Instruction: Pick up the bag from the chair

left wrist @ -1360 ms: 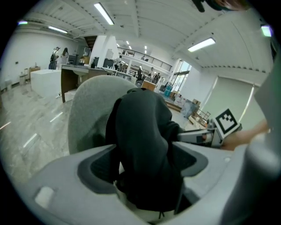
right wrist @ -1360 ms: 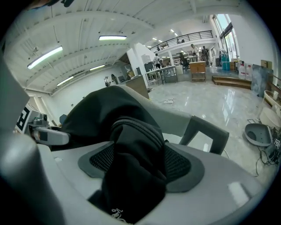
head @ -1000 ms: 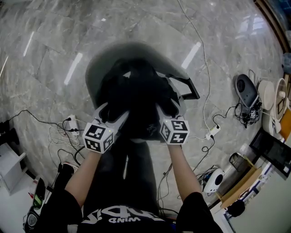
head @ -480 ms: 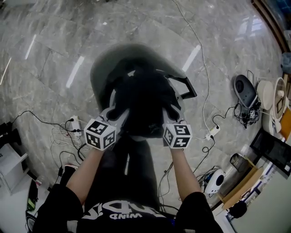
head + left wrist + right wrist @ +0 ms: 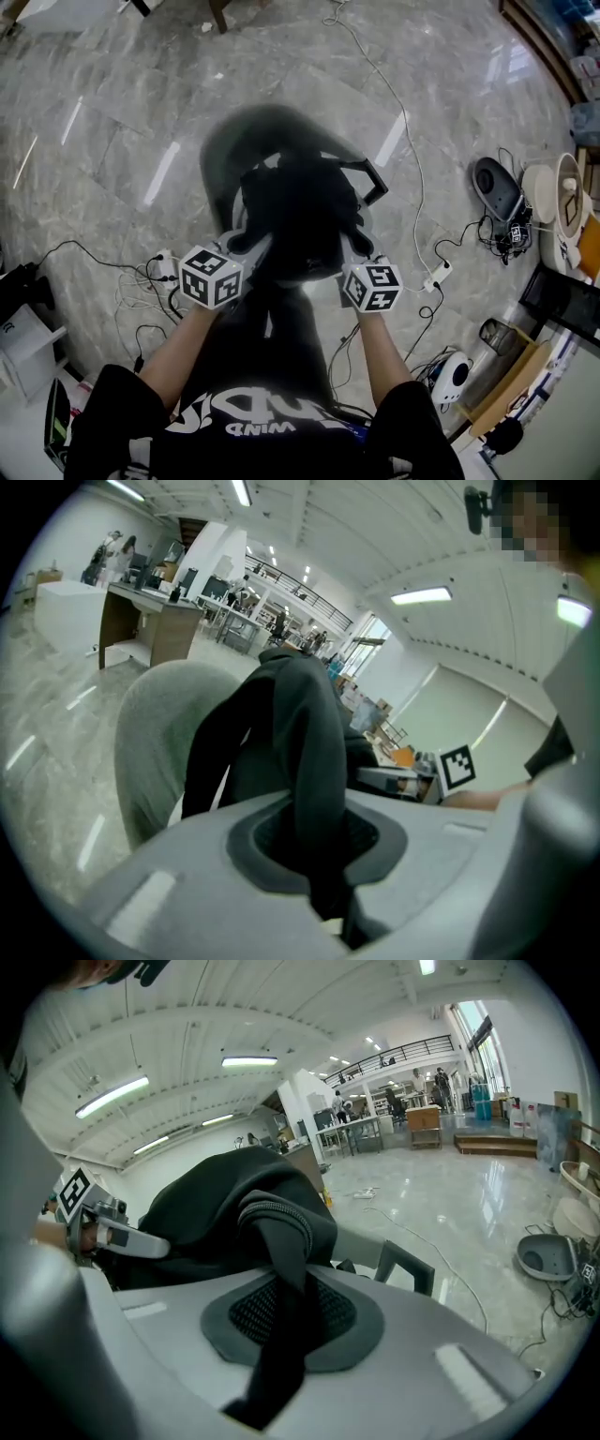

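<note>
A black bag (image 5: 298,220) hangs between my two grippers, in front of the grey chair (image 5: 225,150). My left gripper (image 5: 246,246) is shut on a dark strap of the bag (image 5: 305,752), which runs down between its jaws. My right gripper (image 5: 356,246) is shut on another black strap (image 5: 281,1269) at the bag's right side. In the right gripper view the bag's bulk (image 5: 216,1204) fills the middle and the chair's armrest (image 5: 408,1265) shows behind it. The chair's rounded grey back (image 5: 155,733) rises behind the bag in the left gripper view.
Cables and power strips (image 5: 159,267) lie on the marble floor to the left, and a white cord (image 5: 412,187) runs along the right. Appliances and boxes (image 5: 506,187) crowd the right edge. The person's legs (image 5: 272,347) stand just below the bag.
Both grippers, still holding the bag's straps, have drawn back toward the person and slightly down in view. The bag has come with them, away from the chair's back.
</note>
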A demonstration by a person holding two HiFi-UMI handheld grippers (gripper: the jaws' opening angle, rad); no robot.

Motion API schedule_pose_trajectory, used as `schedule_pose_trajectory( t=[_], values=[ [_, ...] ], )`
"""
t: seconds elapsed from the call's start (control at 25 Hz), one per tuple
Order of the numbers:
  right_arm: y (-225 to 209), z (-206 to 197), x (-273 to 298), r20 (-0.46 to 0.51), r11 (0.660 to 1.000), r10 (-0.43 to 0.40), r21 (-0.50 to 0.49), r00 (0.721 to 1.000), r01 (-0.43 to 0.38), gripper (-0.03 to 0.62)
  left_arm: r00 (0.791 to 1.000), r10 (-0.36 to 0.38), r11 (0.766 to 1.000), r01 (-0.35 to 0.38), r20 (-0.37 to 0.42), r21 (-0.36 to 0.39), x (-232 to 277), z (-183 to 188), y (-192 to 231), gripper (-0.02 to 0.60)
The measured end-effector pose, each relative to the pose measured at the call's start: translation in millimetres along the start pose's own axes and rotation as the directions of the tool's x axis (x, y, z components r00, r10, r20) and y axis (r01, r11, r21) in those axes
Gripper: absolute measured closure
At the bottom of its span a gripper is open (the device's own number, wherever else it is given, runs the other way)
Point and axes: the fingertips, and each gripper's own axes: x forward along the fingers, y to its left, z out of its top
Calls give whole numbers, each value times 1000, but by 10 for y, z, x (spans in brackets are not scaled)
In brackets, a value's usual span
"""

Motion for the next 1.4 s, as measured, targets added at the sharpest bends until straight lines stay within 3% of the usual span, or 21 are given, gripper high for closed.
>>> schedule_pose_trajectory(
  t=[0.4, 0.76, 1.04, 1.4],
  values=[
    [781, 566, -1051, 70, 995, 98, 12, 993, -99, 557, 992, 13, 992, -29, 127, 126, -1066, 519, -752, 548],
    [1351, 956, -1951, 148, 984, 175, -2, 973, -177, 557, 961, -61, 981, 8, 269, 196, -1880, 745, -1458, 548],
    [1455, 888, -2324, 195, 971, 236, -7, 952, -240, 557, 948, -77, 979, 14, 308, 203, -2058, 632, -1807, 549],
    [1584, 584, -2476, 166, 945, 325, -18, 931, -326, 556, 941, -6, 985, -53, 339, 165, -2190, 283, -2025, 549]
  ],
)
